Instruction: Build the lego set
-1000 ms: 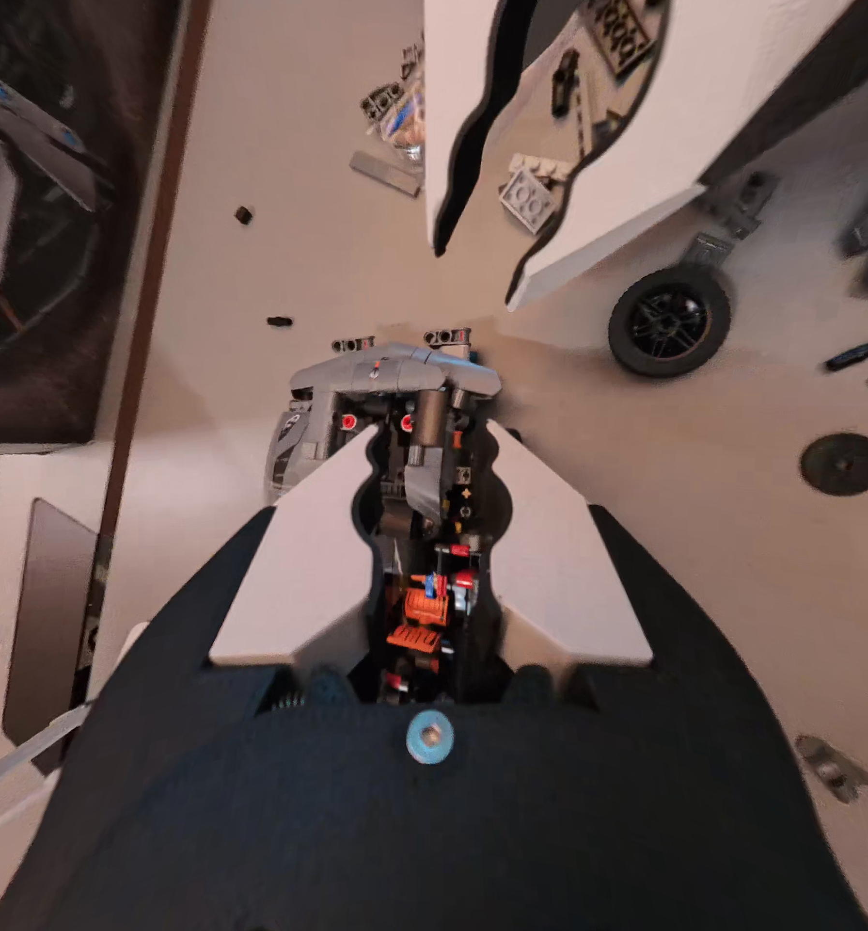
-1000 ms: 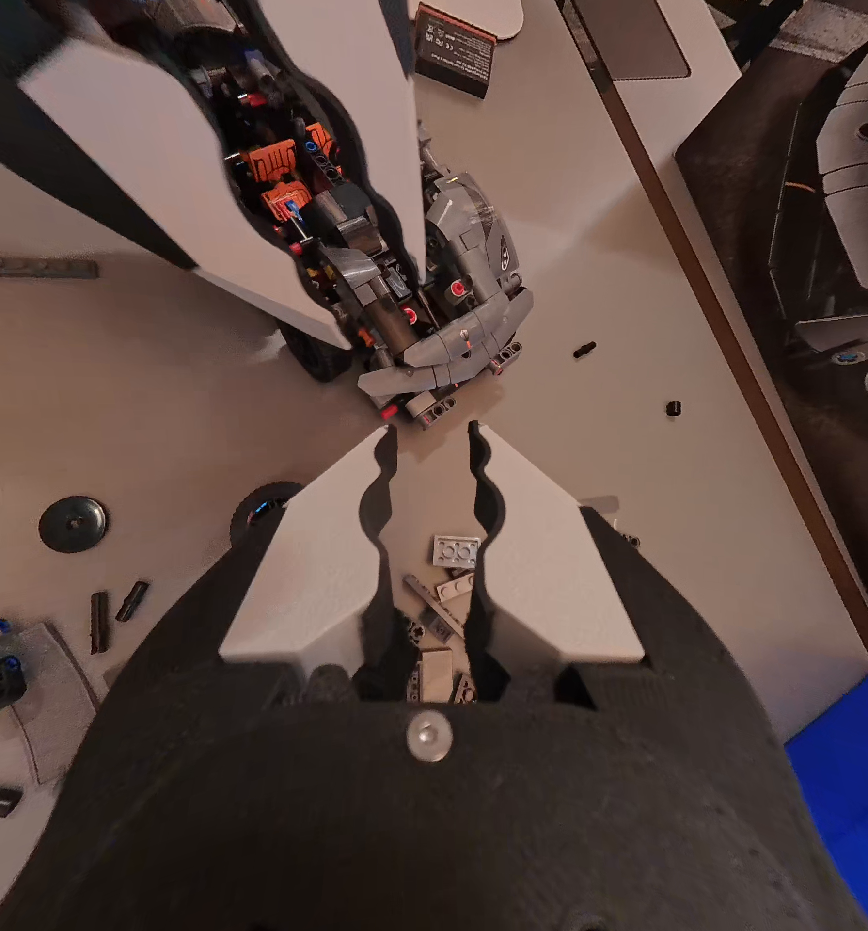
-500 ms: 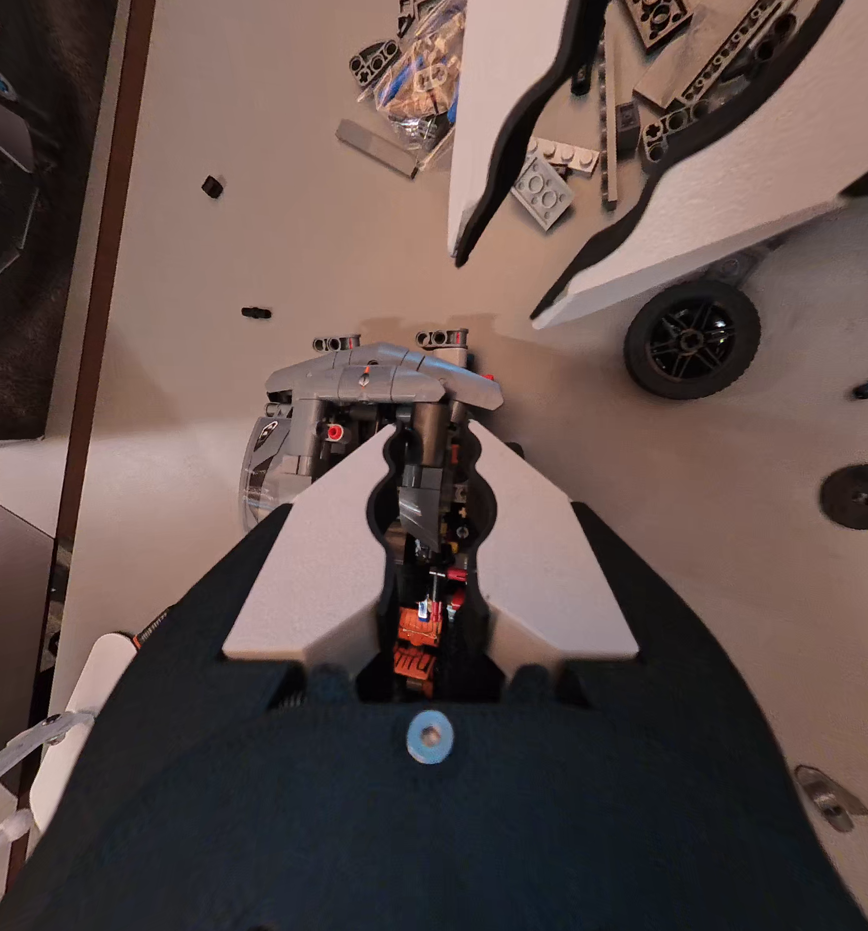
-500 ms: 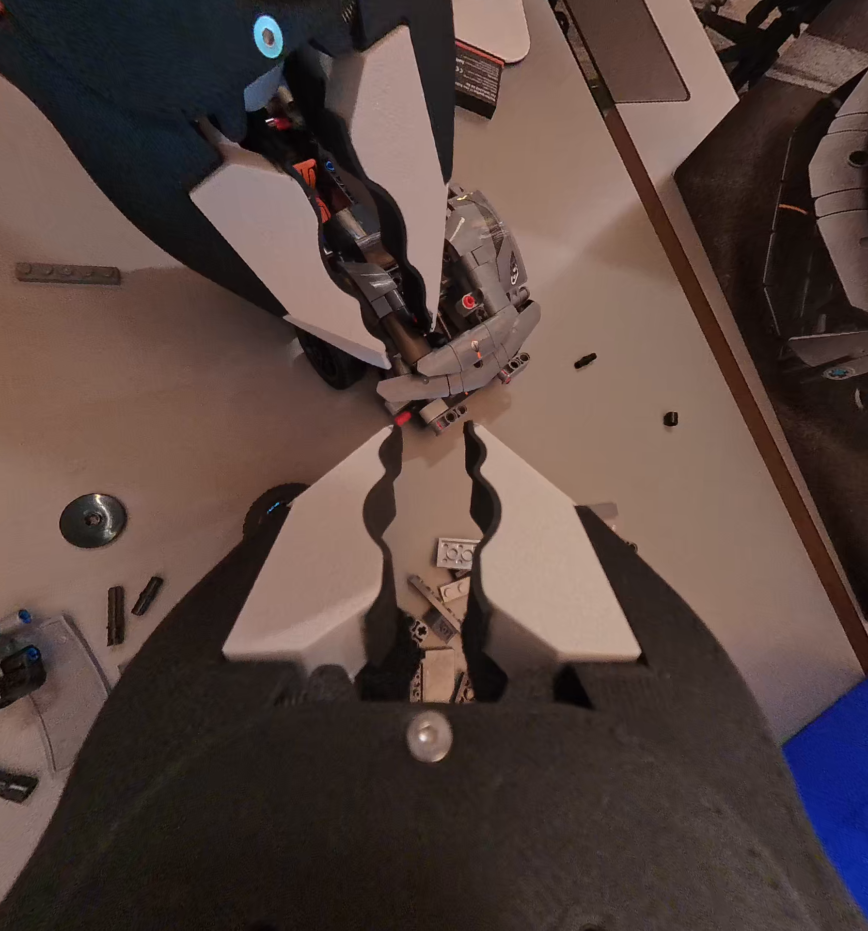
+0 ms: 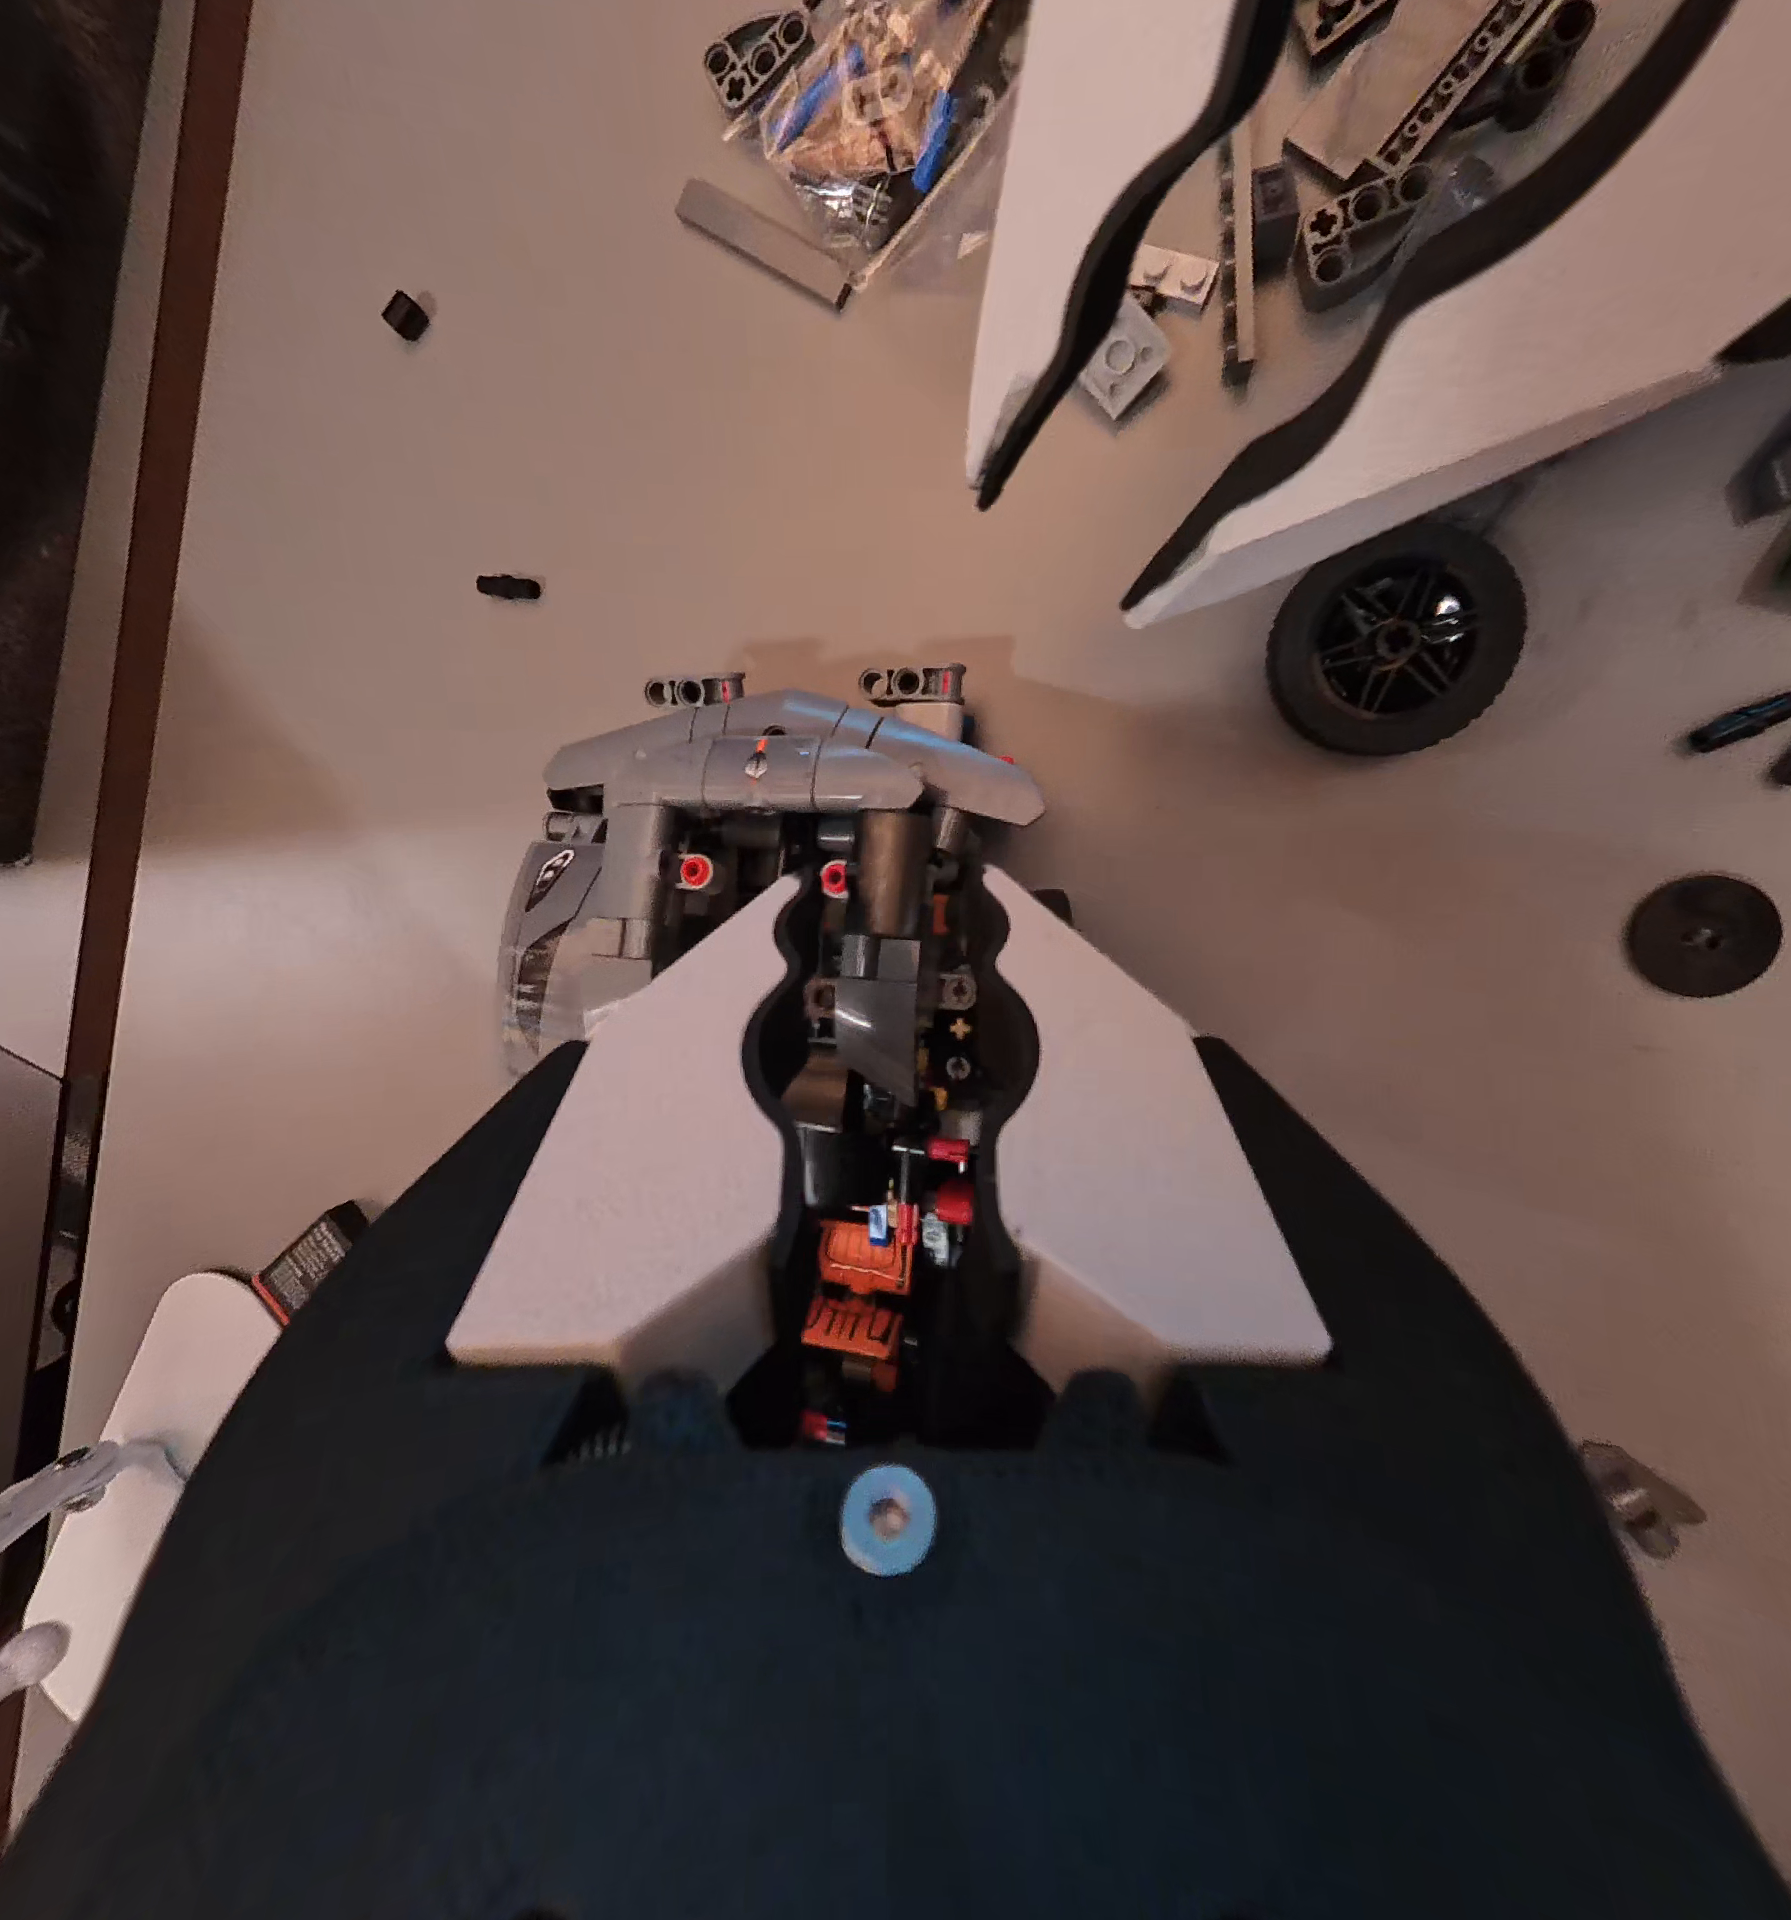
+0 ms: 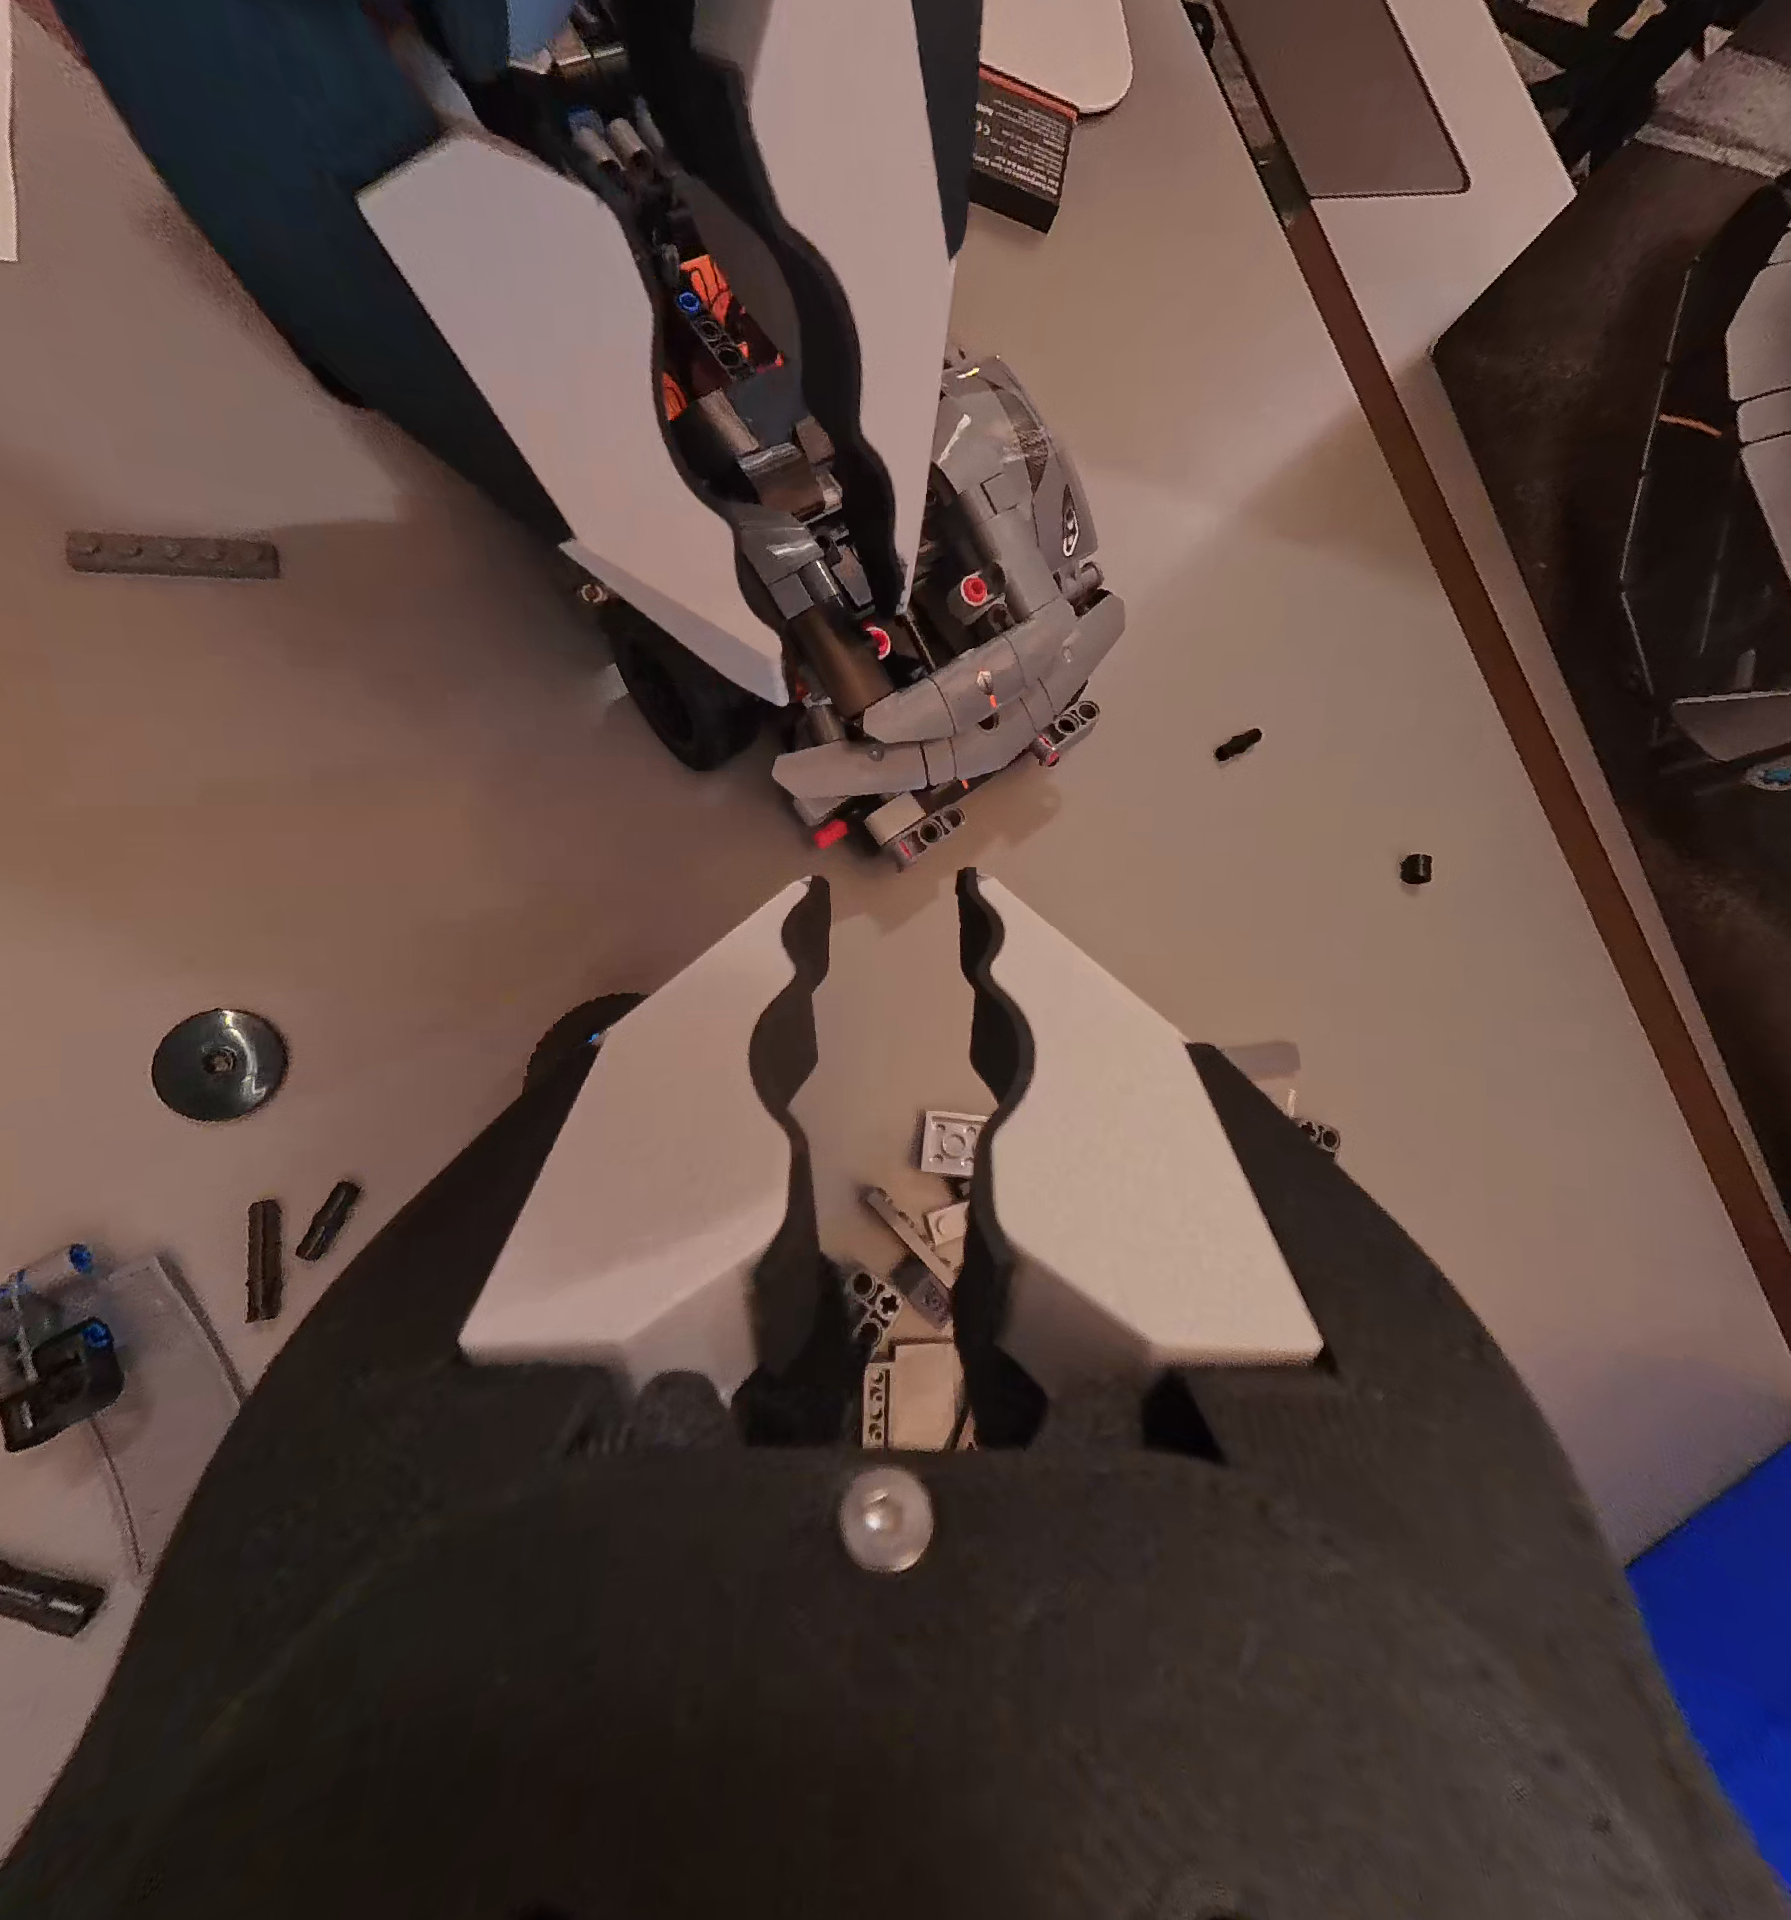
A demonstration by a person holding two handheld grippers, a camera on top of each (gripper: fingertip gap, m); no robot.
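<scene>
A partly built grey lego car point(image 5: 766, 769) with an orange and black inside stands on the pale table. My left gripper point(image 5: 891, 883) is shut on the car's middle, one finger on each side of the chassis. The right wrist view also shows the car point(image 6: 984, 686) and the left gripper point(image 6: 844, 649) across it. My right gripper point(image 6: 891, 883) is open and empty. Its tips hover just in front of the car's nose, above loose grey pieces point(image 6: 948, 1143). It also shows at the upper right of the left wrist view point(image 5: 1057, 556).
A loose black wheel point(image 5: 1395, 634), a dark disc point(image 5: 1701, 935) and a clear bag of parts point(image 5: 860, 114) lie around the car. A grey plate point(image 6: 172, 553), black pins point(image 6: 1237, 744) and a small sub-assembly with blue pins point(image 6: 18, 1340) lie nearby. The table's brown edge point(image 6: 1556, 644) runs to the right. My right fingertips sit around 6 cm from my left ones. The loose black wheel point(image 5: 1395, 634) lies around 7 cm away from my right fingertips.
My left gripper's jaws have narrowed around the car's middle. The right gripper has stayed open near the car's nose, shifting only slightly.
</scene>
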